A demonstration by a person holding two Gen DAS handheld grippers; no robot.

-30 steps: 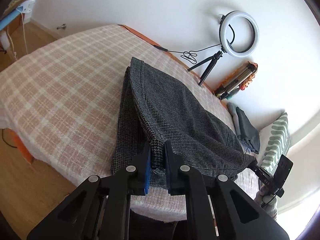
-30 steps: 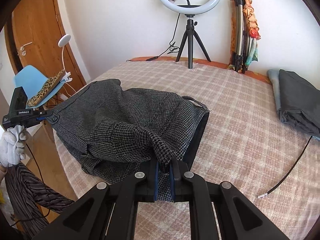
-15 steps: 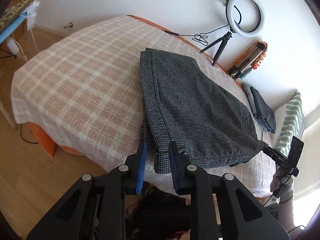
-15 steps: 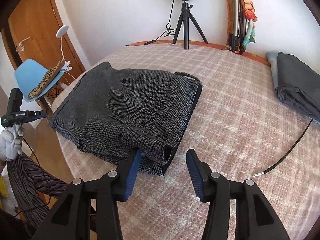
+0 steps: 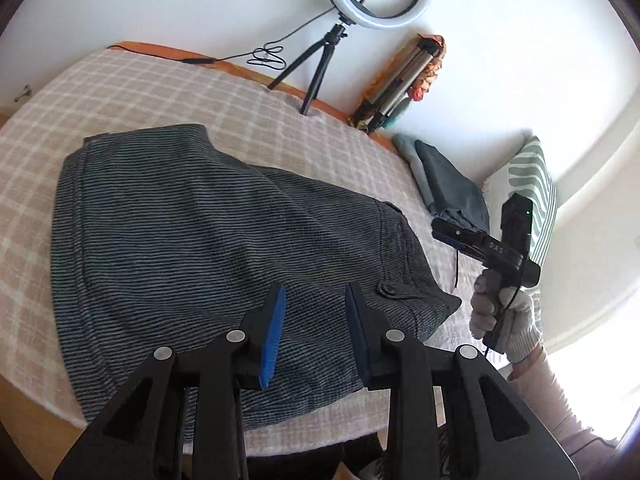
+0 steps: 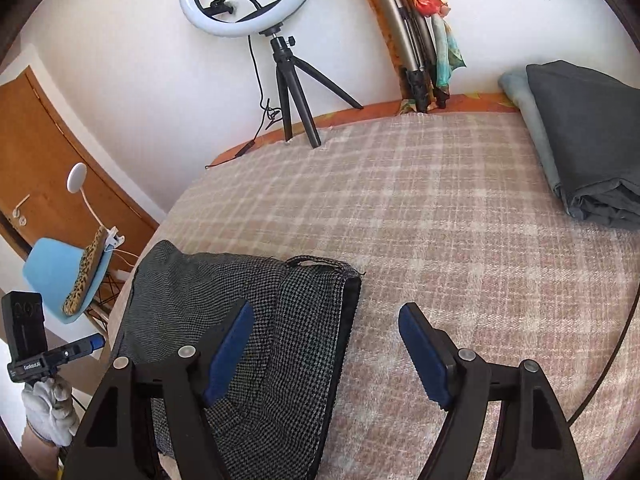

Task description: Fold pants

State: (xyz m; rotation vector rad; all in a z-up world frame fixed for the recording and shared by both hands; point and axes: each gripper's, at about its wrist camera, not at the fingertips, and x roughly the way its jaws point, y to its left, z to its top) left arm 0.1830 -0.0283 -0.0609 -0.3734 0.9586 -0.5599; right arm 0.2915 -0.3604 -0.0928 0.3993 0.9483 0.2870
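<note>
Pants (image 5: 208, 240) lie folded on the bed (image 5: 132, 92), near its front edge, on the pink plaid cover. Dark houndstooth weave, looks like thick wool-type cloth: soft, limp, some weight, not slippery, not fragile. Several layers stacked, so the edges are bulky.

Left tongs (image 5: 316, 328) released, jaws apart, hovering over the near part of the pants, nothing between the pads. Right tongs (image 6: 326, 356) also released, jaws wide; left pad is over the fabric, right pad over bare bed cover, straddling the pants' folded side edge (image 6: 346, 320).

Judgement on grip: pinch all layers at a corner or along a thick hem or the waistband (image 5: 404, 264), not a single top layer, else the stack slides apart. Cloth sags when lifted, so take two well-separated points and keep it taut. The coarse weave should hold well in the pads.

Other folded clothes (image 6: 580, 136) sit well apart, far side.
</note>
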